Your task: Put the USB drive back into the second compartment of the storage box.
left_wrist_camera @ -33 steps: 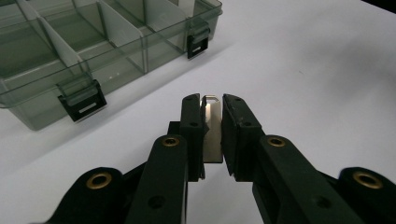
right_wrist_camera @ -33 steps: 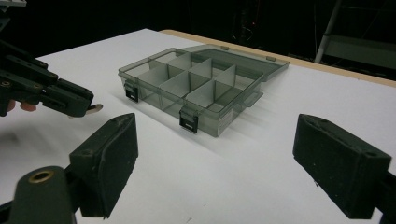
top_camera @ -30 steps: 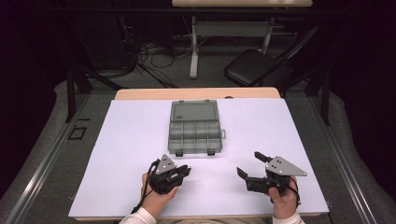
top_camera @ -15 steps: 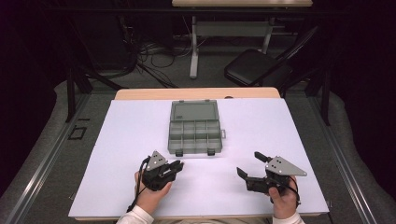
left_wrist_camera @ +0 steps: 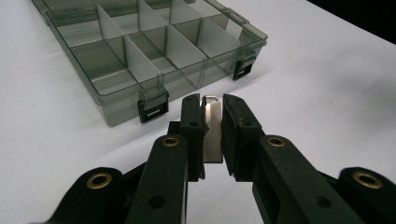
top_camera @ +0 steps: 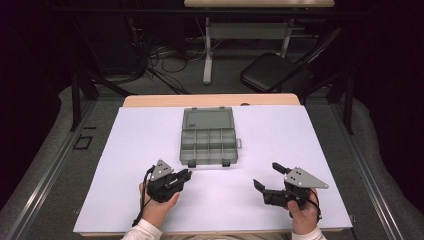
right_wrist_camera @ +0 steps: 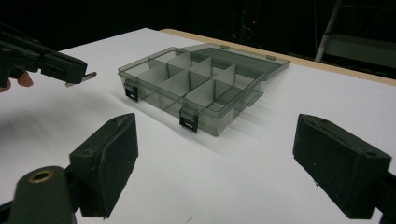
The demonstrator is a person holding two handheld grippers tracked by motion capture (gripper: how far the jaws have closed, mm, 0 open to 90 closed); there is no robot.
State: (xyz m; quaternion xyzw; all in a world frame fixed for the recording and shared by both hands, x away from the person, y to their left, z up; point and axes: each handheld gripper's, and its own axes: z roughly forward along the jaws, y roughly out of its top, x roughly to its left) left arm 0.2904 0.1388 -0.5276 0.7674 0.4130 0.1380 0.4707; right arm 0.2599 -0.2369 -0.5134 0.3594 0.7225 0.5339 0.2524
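Two grippers sit before the open organizer box (top_camera: 208, 137): the left gripper (left_wrist_camera: 212, 126) pinches a small metal plate (left_wrist_camera: 212, 133); the right gripper (right_wrist_camera: 215, 163) gapes empty. Best approach: carry the plate level over one compartment before releasing.

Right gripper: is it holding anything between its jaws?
No: in the right gripper view the right gripper has its jaws wide apart with only bare white table between them.

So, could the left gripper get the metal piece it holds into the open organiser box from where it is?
Probably yes. The left gripper is shut on the metal piece, close to the front wall of the organiser box. The lid lies open behind, the compartments look empty, and nothing stands on the white table between them.
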